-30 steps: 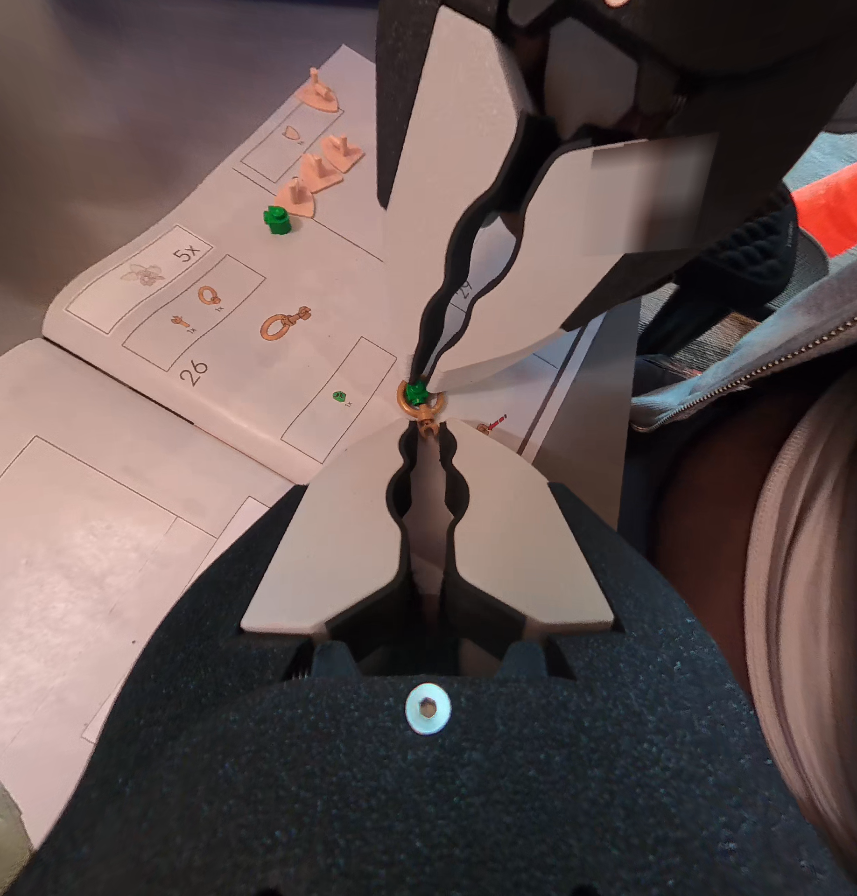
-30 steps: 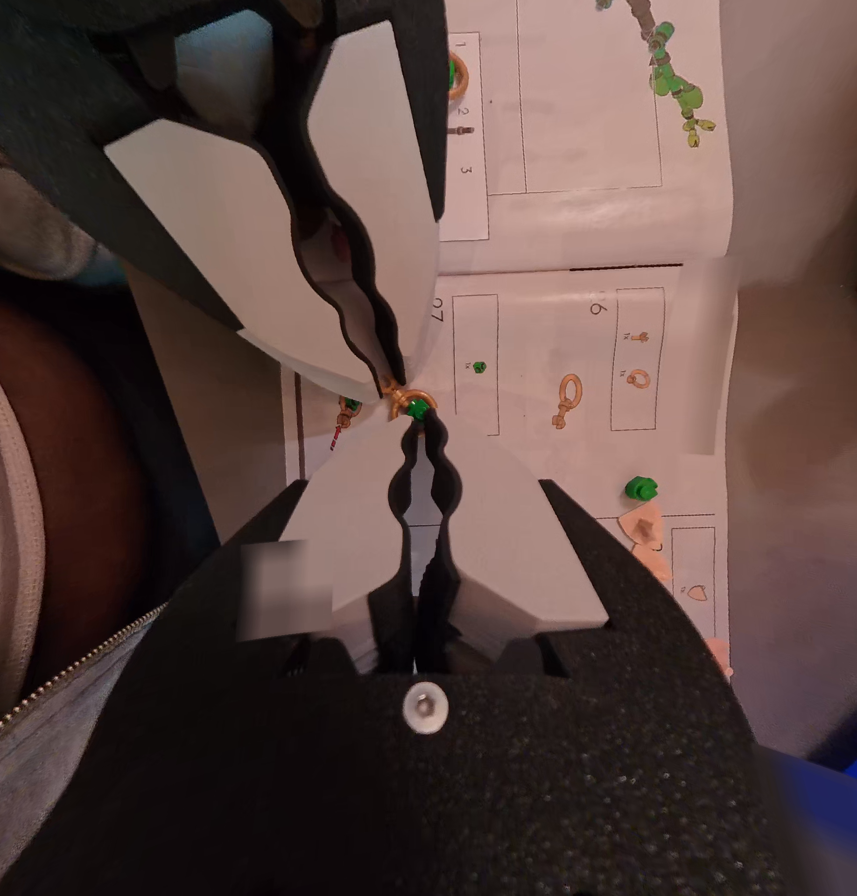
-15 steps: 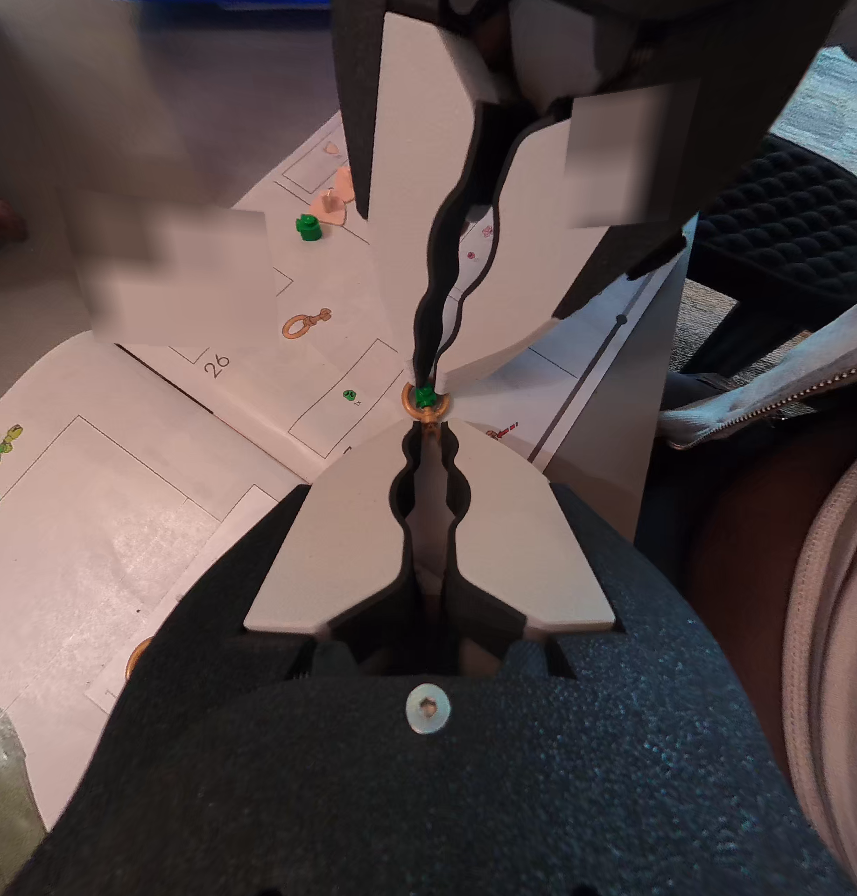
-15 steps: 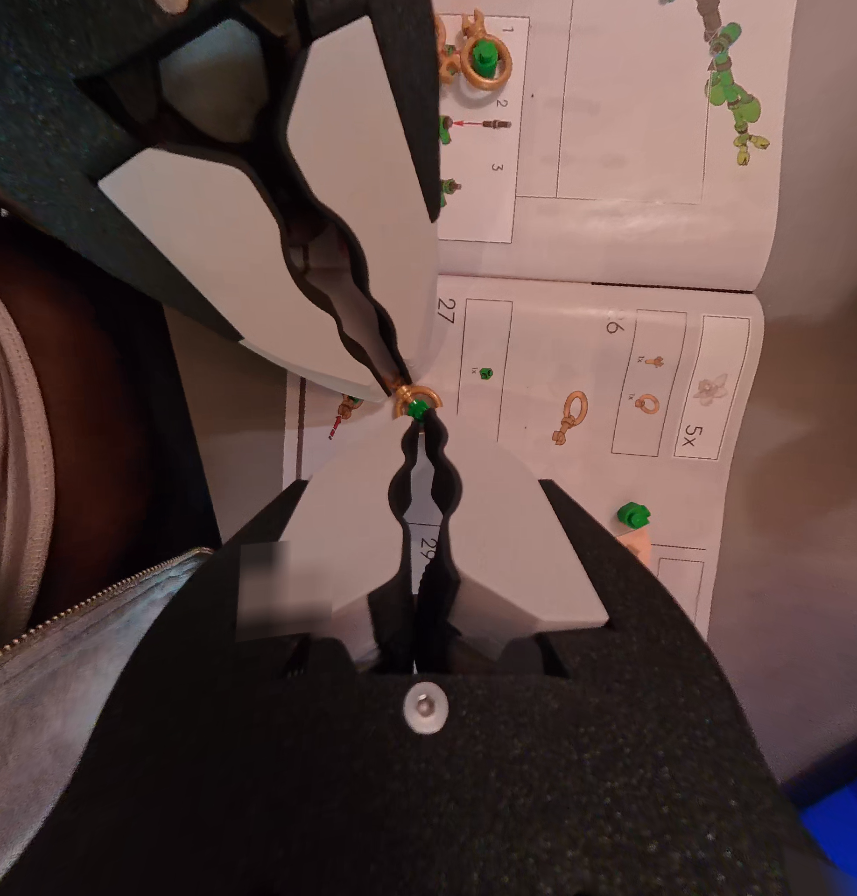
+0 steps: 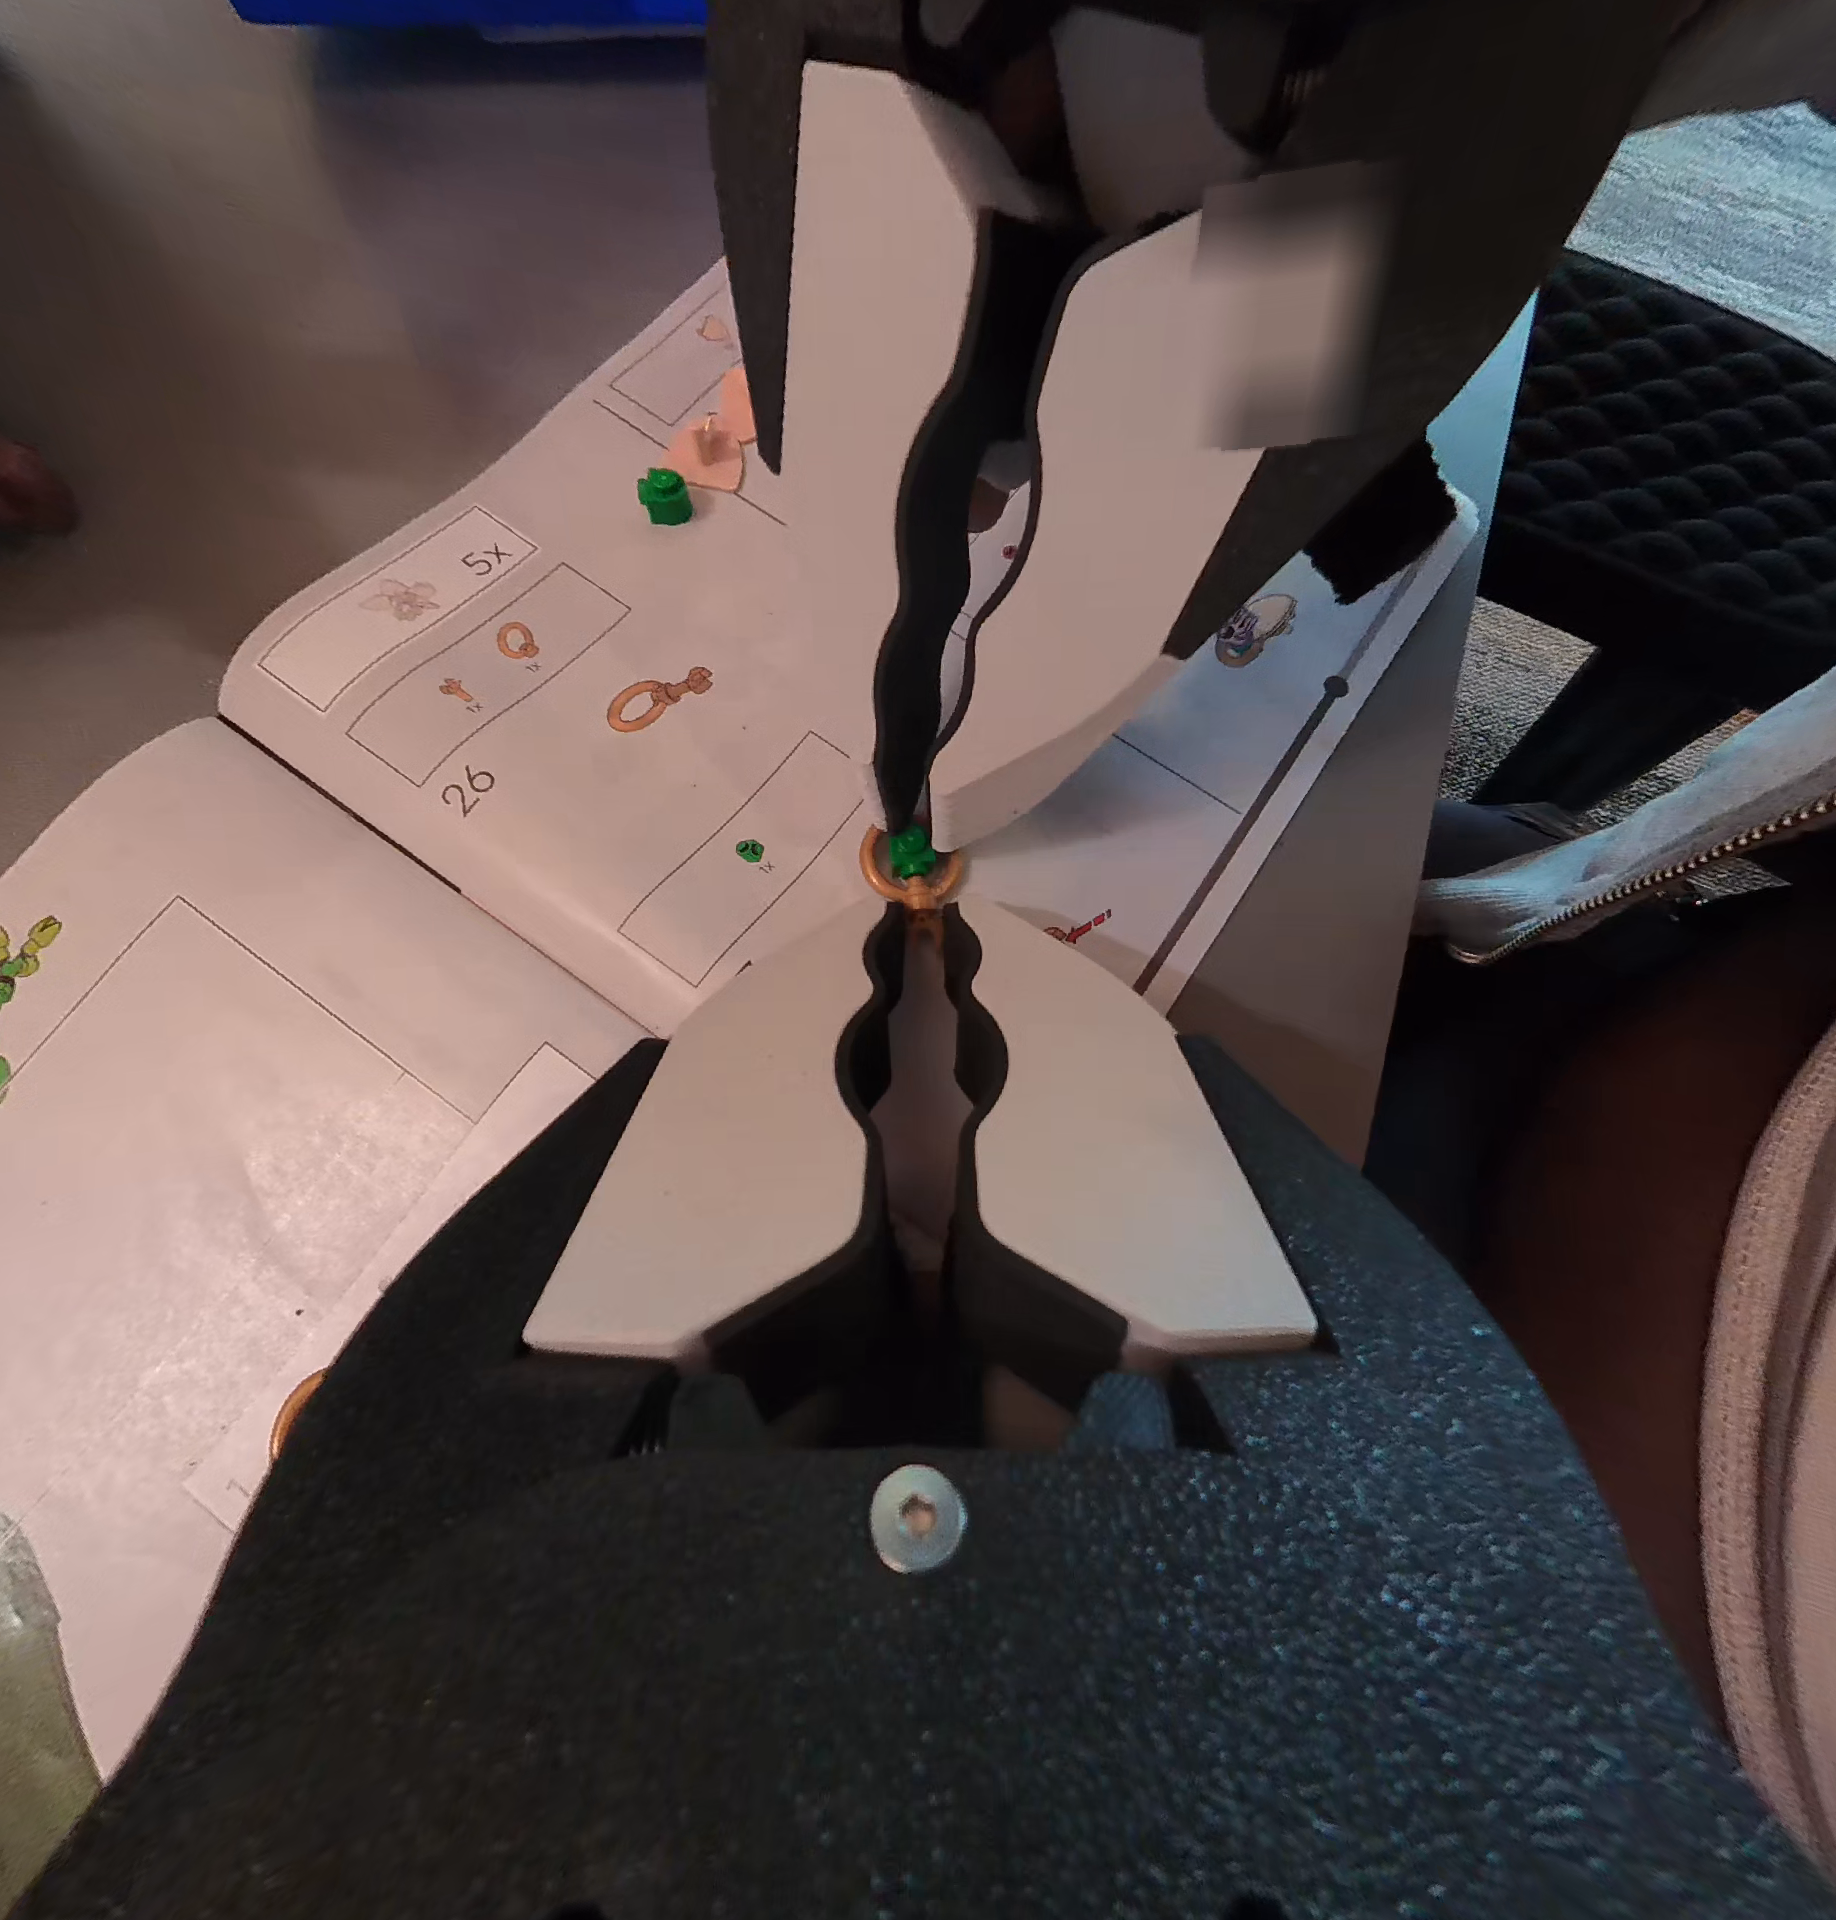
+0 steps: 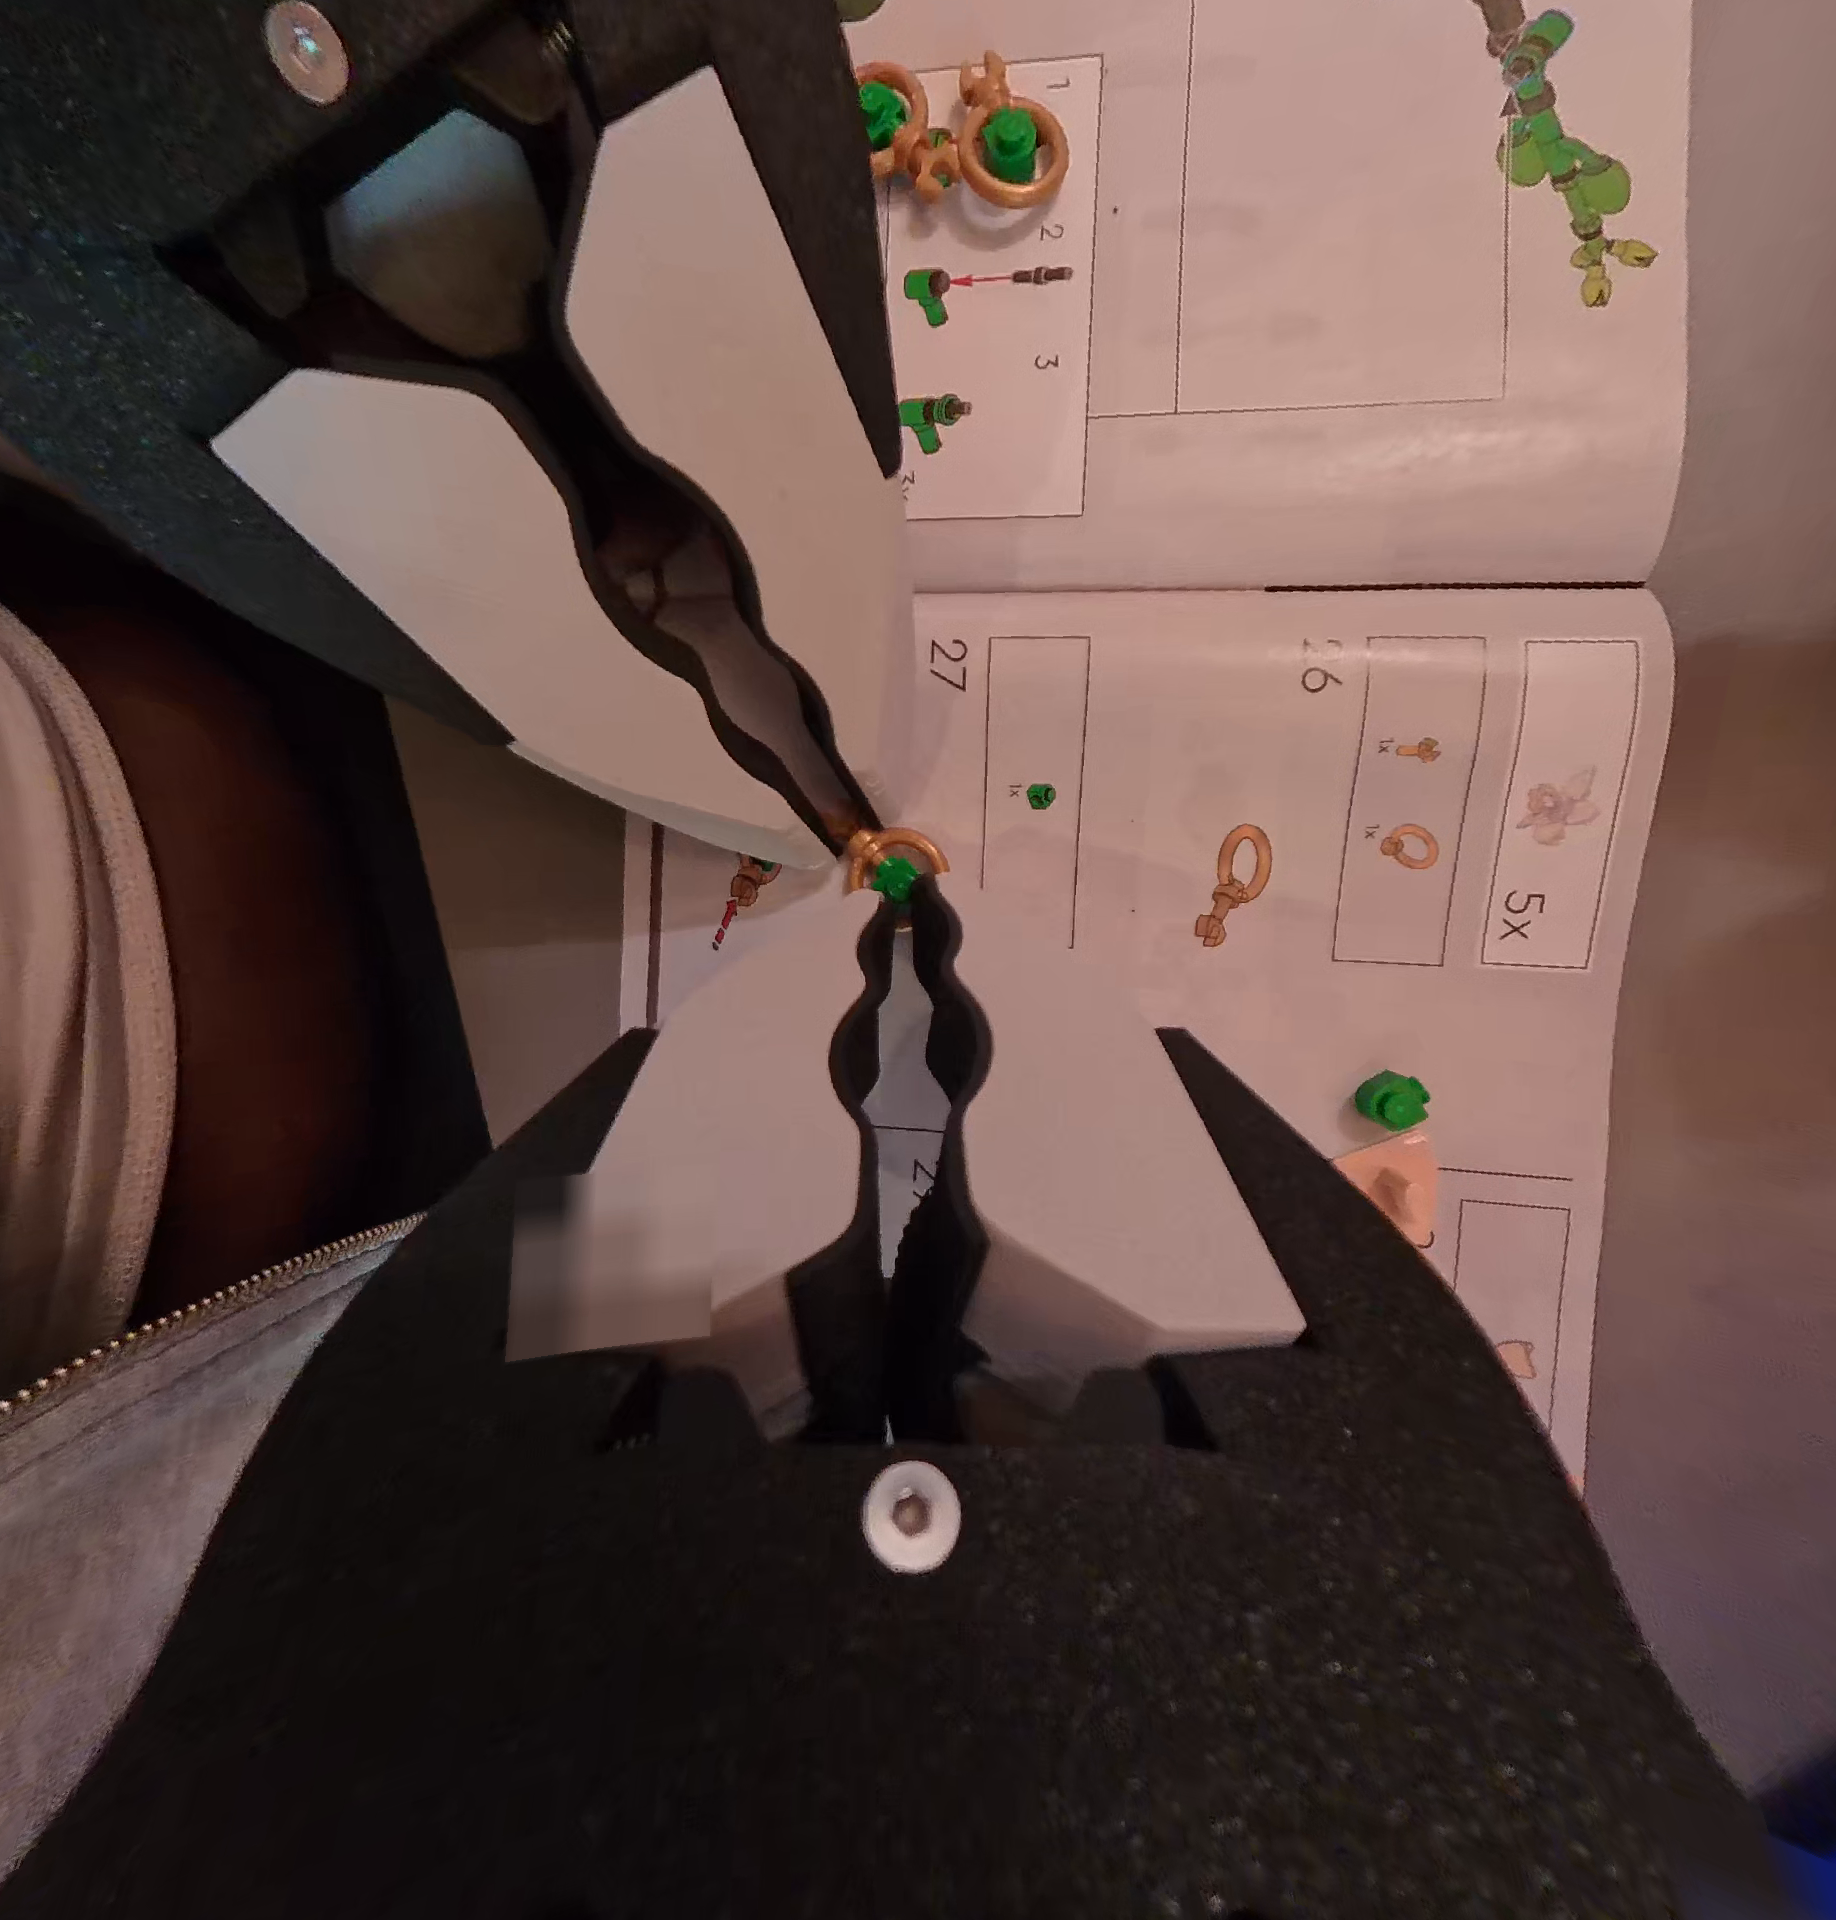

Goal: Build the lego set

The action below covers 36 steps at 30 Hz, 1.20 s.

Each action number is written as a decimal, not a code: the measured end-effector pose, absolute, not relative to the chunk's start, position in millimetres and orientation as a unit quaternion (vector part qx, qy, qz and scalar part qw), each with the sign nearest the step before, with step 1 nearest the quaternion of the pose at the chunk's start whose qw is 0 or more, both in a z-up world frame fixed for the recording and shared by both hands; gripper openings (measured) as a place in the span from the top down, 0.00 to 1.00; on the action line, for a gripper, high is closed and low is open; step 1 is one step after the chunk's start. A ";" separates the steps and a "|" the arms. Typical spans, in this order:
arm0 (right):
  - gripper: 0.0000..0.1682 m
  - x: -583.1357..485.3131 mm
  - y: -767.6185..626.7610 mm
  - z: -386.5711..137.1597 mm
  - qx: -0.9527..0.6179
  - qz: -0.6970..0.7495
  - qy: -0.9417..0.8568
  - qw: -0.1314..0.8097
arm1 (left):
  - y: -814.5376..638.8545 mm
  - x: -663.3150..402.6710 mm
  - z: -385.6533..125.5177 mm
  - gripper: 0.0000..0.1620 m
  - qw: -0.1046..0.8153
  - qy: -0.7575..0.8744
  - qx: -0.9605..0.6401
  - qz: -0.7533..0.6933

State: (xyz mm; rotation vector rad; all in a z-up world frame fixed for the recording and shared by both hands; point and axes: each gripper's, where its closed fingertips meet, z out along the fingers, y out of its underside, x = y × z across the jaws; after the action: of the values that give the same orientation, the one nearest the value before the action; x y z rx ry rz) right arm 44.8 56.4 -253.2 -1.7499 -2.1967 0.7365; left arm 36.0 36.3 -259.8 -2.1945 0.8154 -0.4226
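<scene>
My left gripper (image 5: 919,925) is shut on the stem of a small gold ring piece (image 5: 870,868) and holds it above the open instruction booklet (image 5: 270,1039). My right gripper (image 6: 898,909) is shut on a tiny green stud (image 6: 893,881) that sits inside the ring (image 6: 933,847). The two grippers meet tip to tip. In the left wrist view the right gripper (image 5: 909,816) comes down from the top with the stud (image 5: 909,852). In the right wrist view the left gripper (image 6: 849,831) comes in from the upper left.
A loose green stud (image 5: 665,497) and pink petal pieces (image 5: 716,452) lie on the booklet's far page; they also show in the right wrist view (image 6: 1392,1101). Two gold rings with green studs (image 6: 1007,145) lie on the other page. A person's zipped jacket (image 5: 1672,852) is close beside the grippers.
Both grippers have shifted together over the booklet, still tip to tip. More of the page with the finished rings now shows in the right wrist view. Neither grip has changed.
</scene>
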 end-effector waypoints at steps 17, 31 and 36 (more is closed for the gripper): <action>0.98 44.9 55.8 -253.4 -0.597 0.263 -0.749 0.117 | 37.0 37.2 -257.8 0.96 0.379 0.325 -0.849 -0.171; 0.97 45.1 54.8 -252.6 -0.589 0.290 -0.748 0.099 | 38.6 37.6 -257.9 0.97 0.380 0.336 -0.845 -0.169; 0.97 44.6 54.9 -252.6 -0.592 0.287 -0.747 0.101 | 39.0 37.3 -258.2 0.97 0.382 0.339 -0.845 -0.162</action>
State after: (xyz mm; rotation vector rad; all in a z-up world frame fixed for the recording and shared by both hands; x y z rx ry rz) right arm 44.6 54.9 -252.6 -1.7485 -2.2061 0.8468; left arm 37.3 39.0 -258.2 -2.1545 0.8637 -0.4120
